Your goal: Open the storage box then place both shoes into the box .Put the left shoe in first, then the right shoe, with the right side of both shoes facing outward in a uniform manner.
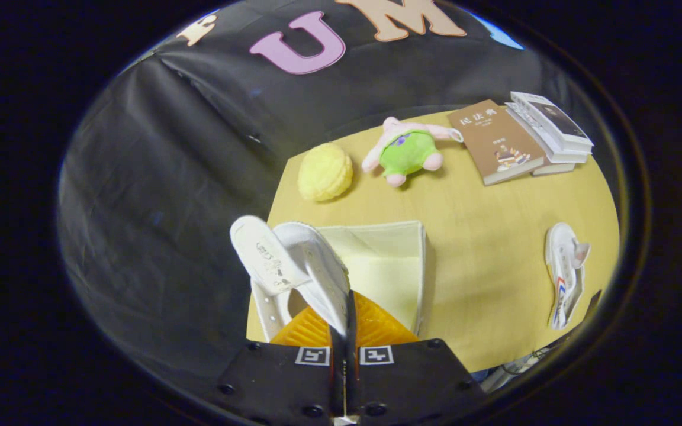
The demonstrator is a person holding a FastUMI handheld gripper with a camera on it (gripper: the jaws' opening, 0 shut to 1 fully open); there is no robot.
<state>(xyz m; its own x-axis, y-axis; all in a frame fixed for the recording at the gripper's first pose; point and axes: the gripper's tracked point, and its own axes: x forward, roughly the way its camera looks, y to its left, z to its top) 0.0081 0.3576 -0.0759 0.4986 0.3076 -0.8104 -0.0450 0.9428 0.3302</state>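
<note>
One shoe (293, 266) is pinched by its upper edge in my claw (345, 331), fingers pressed together on it, hanging sole-outward over the near left corner of the open storage box (424, 266). I judge the opening done and the first placement under way. Well apart on the tabletop (483, 236), the other shoe (565, 273) waits.

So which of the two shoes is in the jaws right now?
The white shoe over the open storage box, clamped in the gripper, jaws closed on its edge. The other shoe lies loose on the table, off beyond the box.
</note>
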